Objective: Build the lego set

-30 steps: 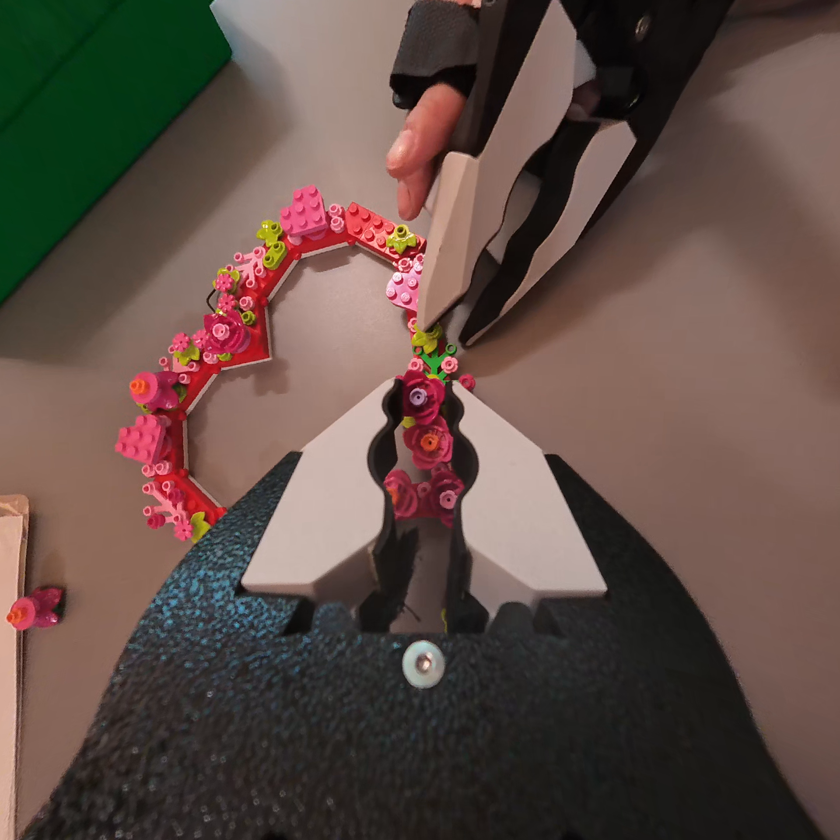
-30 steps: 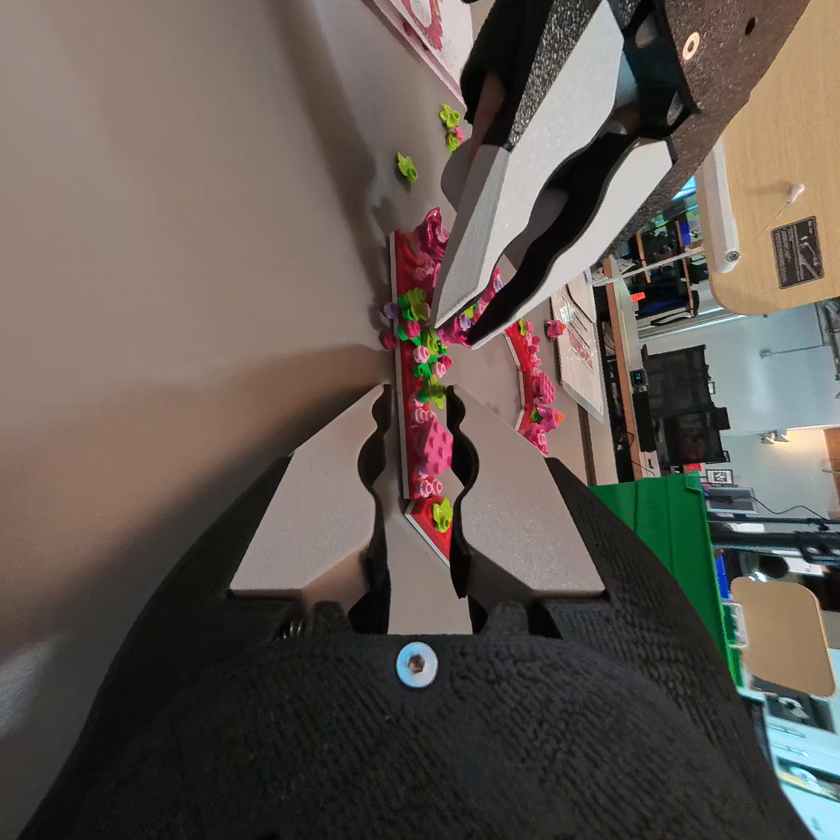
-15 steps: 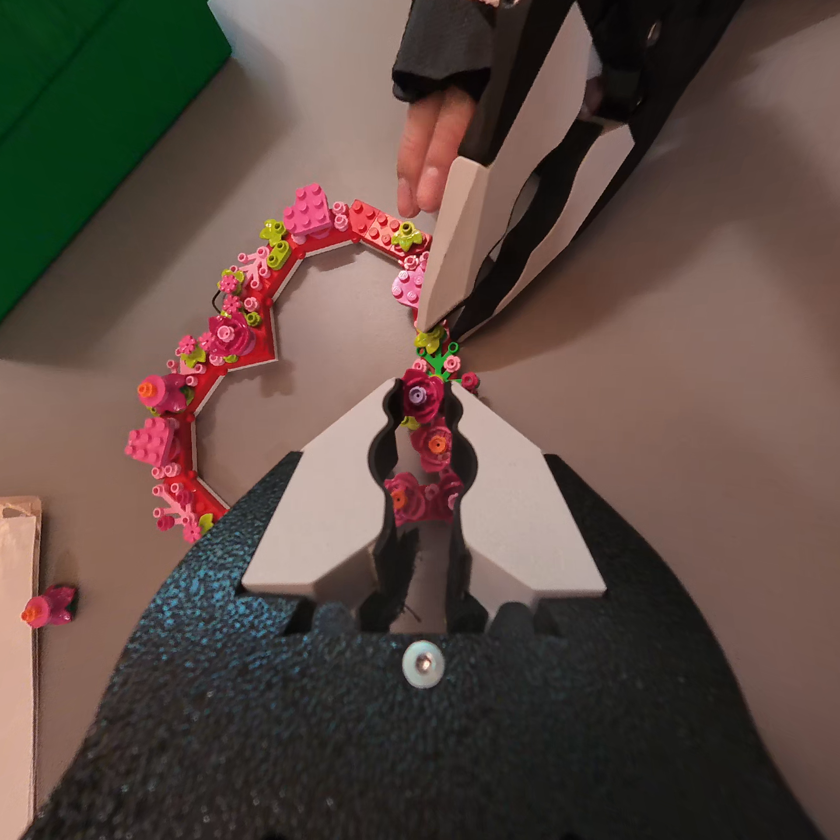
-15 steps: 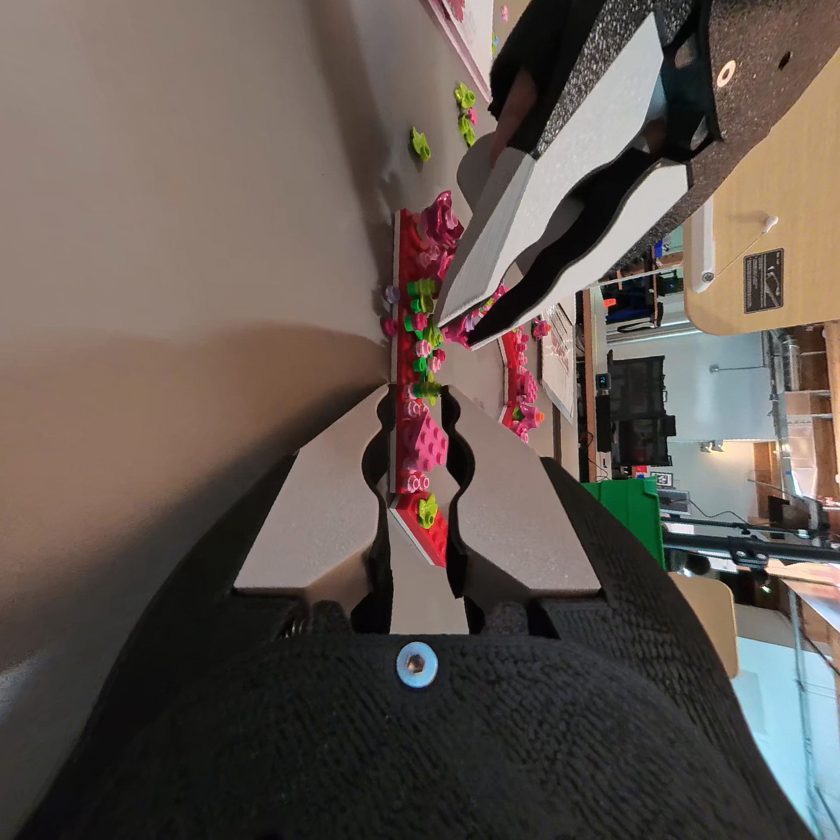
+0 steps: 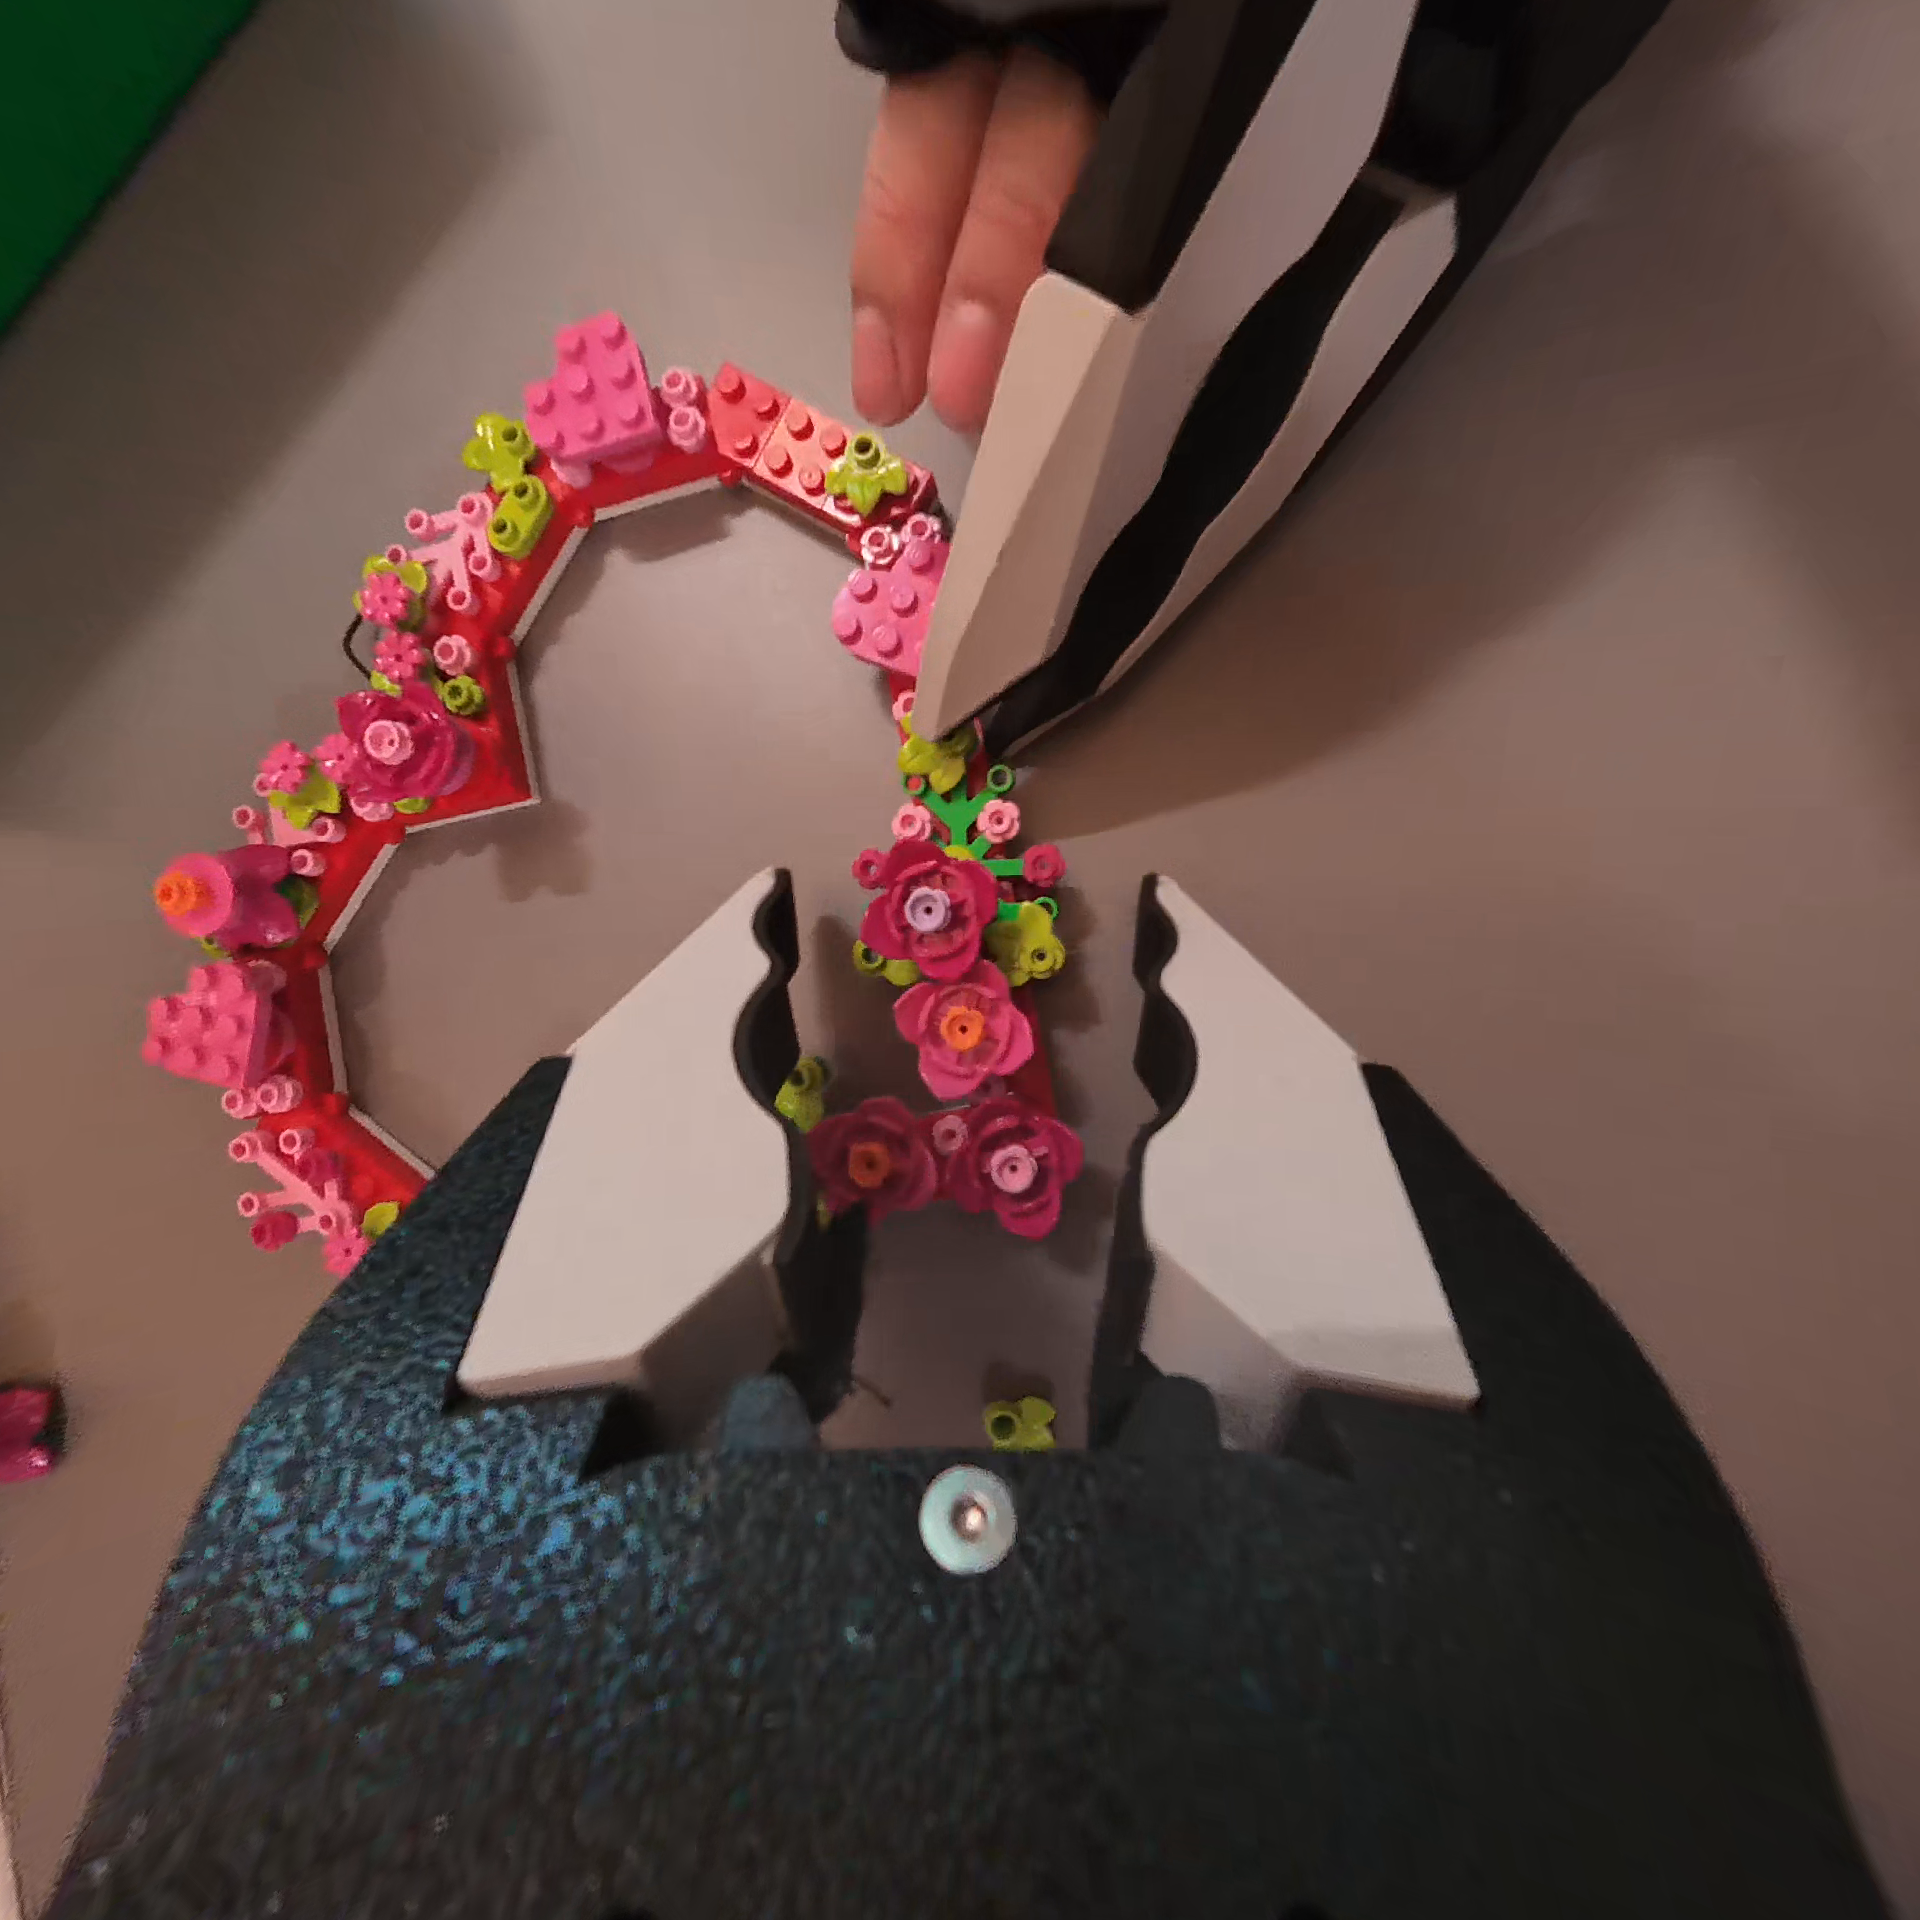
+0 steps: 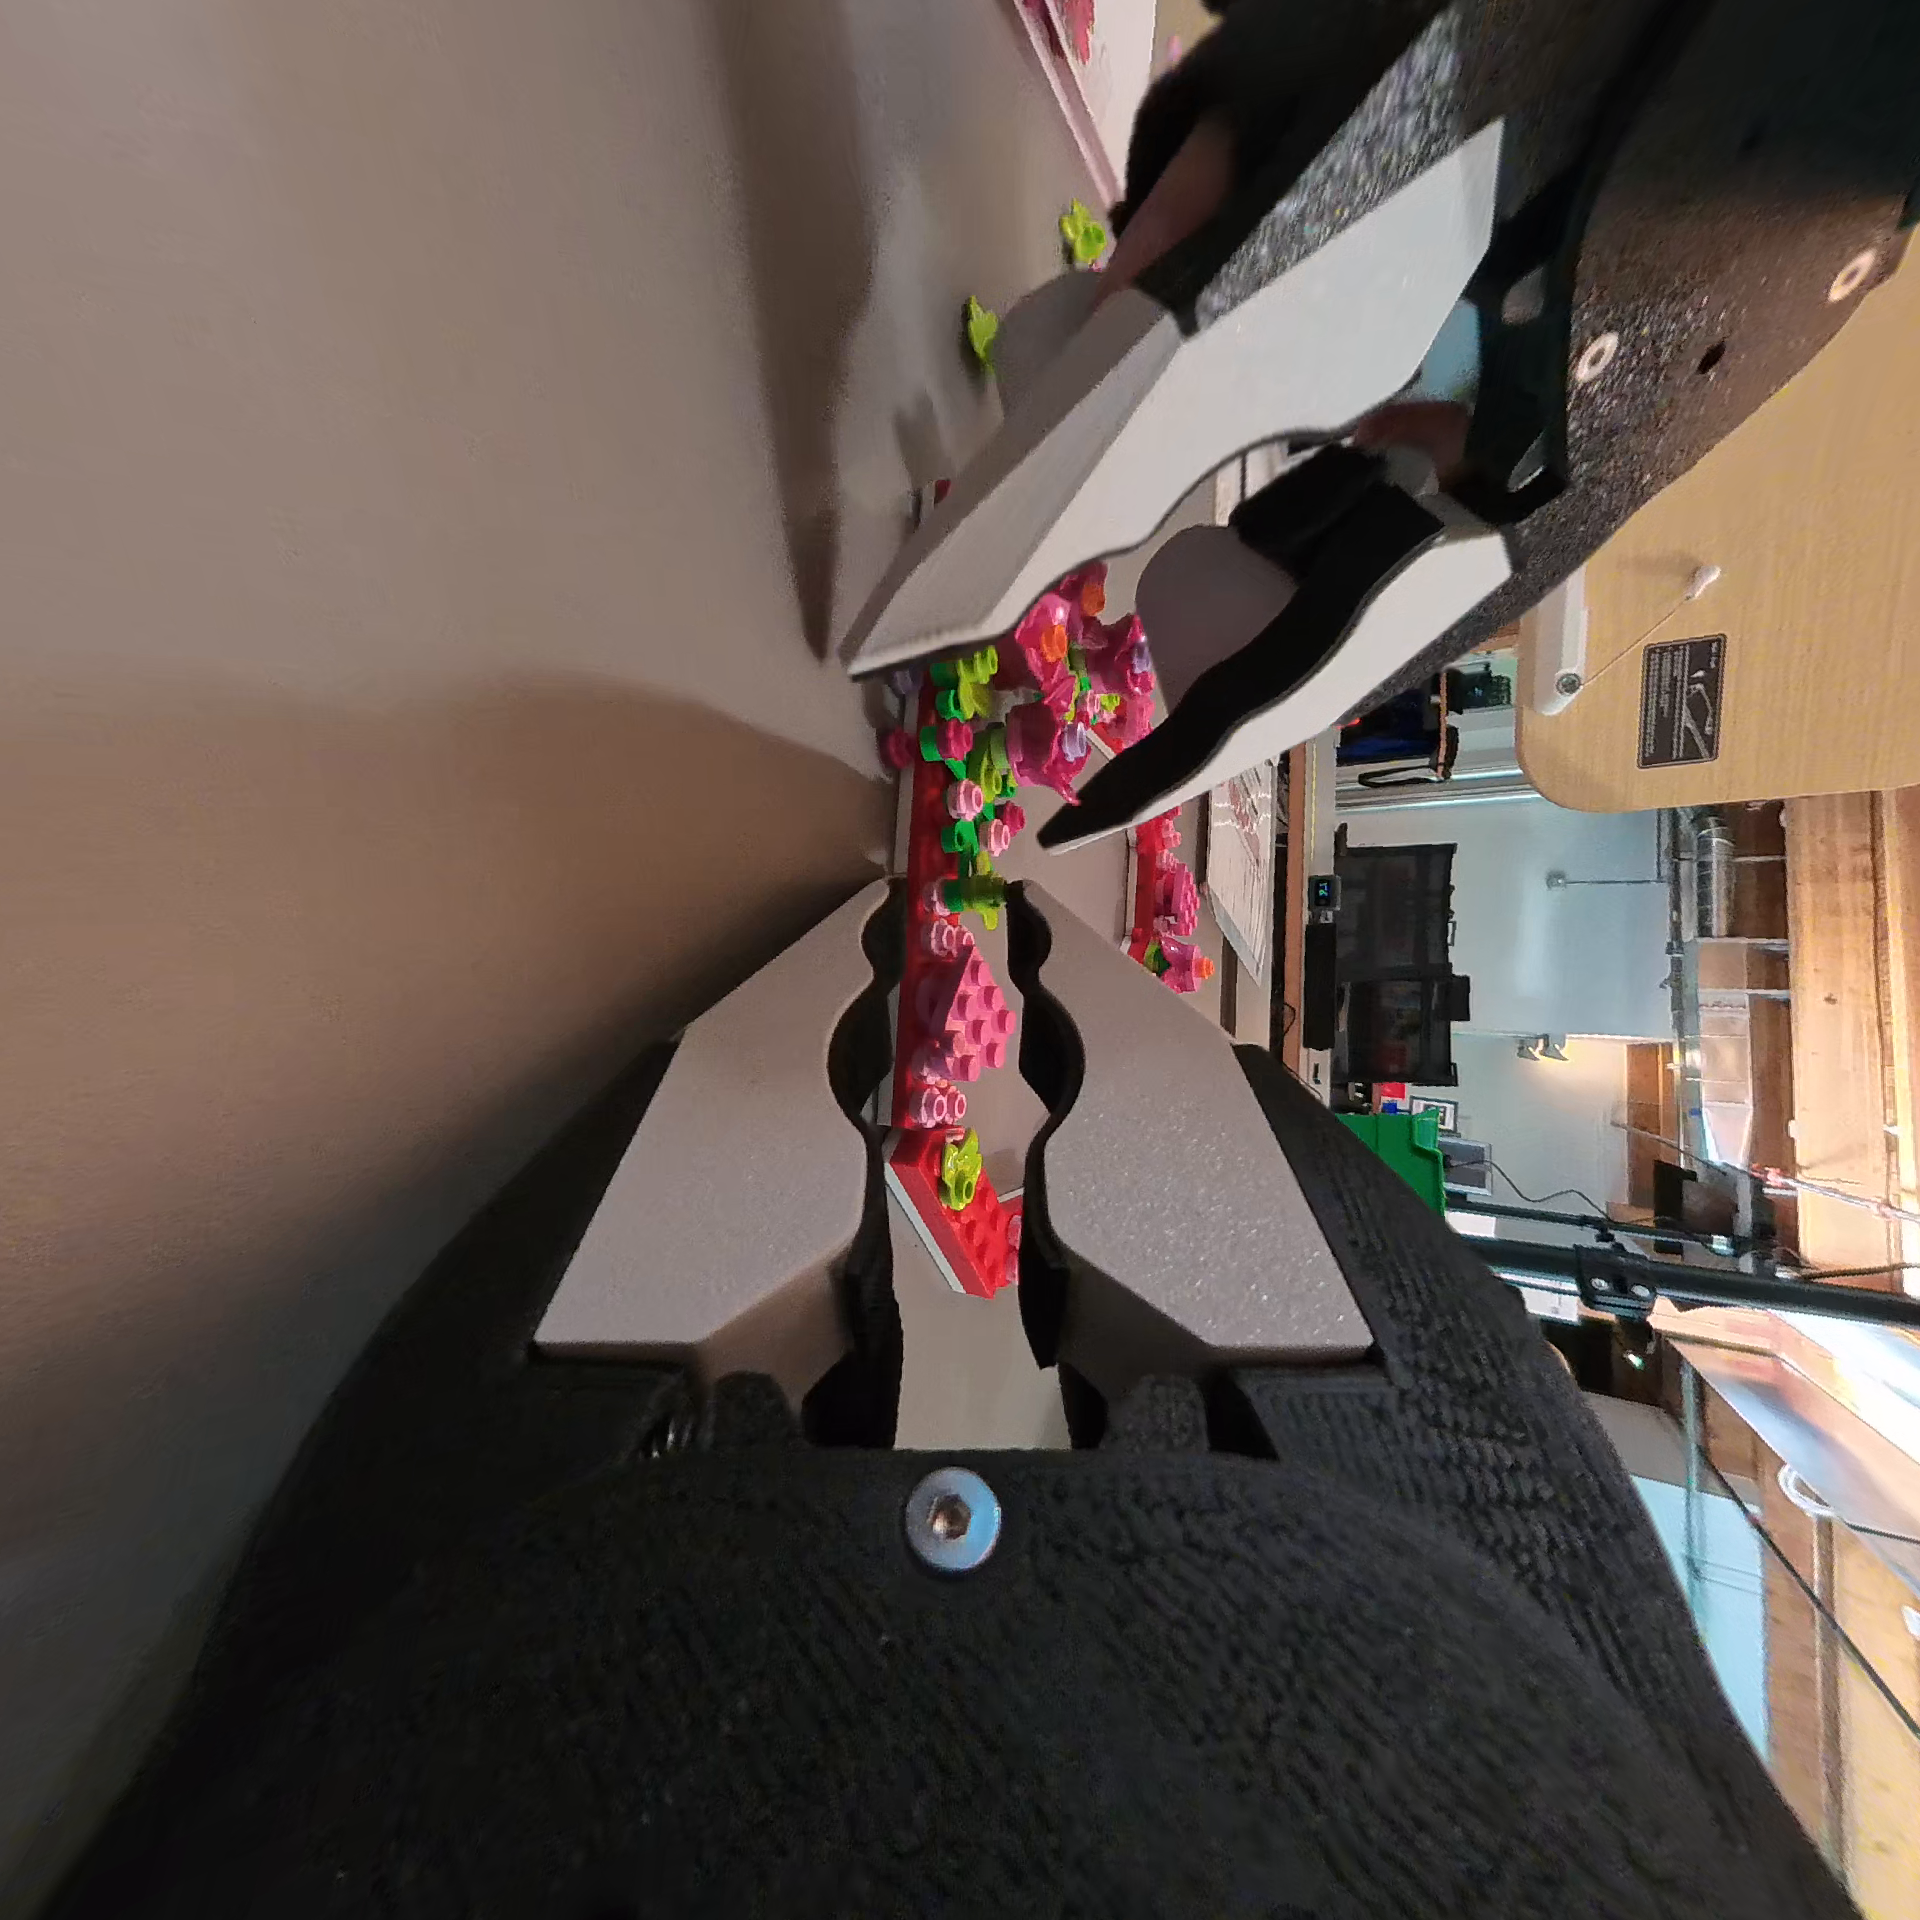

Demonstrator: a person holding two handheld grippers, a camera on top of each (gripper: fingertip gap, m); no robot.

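Wreath: the red lego frame lies flat on the grey table, an open arc studded with pink blocks, roses and lime leaves
Left gripper: the left gripper has its jaws spread wide and holds nothing; the rose end of the frame lies between them, clear of both pads
Right gripper: the right gripper is closed across the frame's strip just past the pale pink heart block, its tips meeting by a lime leaf
Key relation: the gripped stretch runs lengthwise straight away from each gripper, from the right one's jaws toward the left one's; the two tips face each other close together along this one strip
Nearer hand: the right gripper already has the frame; the left is over the roses but apart from them
Loose parts: a lime leaf lies on the table inside the left gripper's throat, more lime pieces sit farther off, and a magenta flower rests at the left edge
Containers: a green bin stands in the background; its contents cannot be seen
Judged step: the right side steadies the frame so the left can fetch or press a piece
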